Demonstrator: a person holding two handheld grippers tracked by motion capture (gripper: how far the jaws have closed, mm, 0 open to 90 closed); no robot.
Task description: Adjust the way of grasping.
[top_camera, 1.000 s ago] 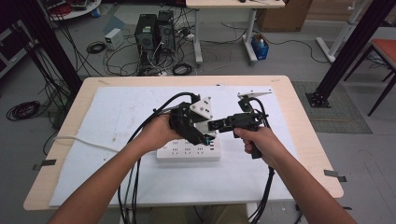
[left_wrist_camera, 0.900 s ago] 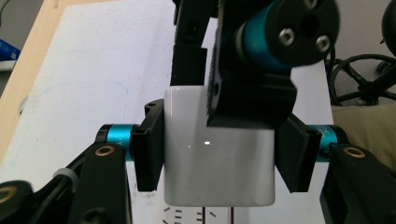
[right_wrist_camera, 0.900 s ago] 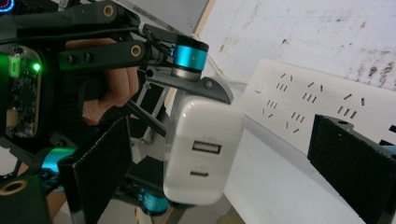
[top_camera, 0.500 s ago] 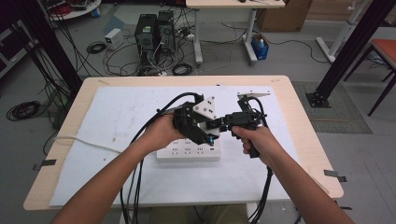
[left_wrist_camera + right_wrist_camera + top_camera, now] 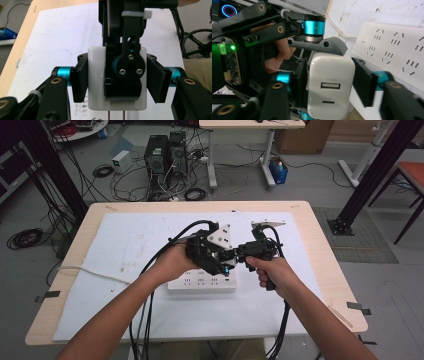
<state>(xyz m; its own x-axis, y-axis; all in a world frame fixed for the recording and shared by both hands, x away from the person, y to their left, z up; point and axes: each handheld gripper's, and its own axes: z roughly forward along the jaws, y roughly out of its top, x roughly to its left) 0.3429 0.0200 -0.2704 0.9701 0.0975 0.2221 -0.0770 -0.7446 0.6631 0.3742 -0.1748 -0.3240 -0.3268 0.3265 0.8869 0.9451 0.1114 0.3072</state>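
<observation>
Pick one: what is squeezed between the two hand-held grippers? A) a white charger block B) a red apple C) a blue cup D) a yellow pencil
A: in the right gripper view a white charger block with two ports on its face sits between the black jaws, above the white power strip.

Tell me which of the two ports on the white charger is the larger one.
The upper port on the white charger: a wide rectangular slot. The lower port is a smaller, narrow oval.

White charger block (image 5: 329, 85), 2 ports on its end, held above white power strip (image 5: 200, 283).
</observation>
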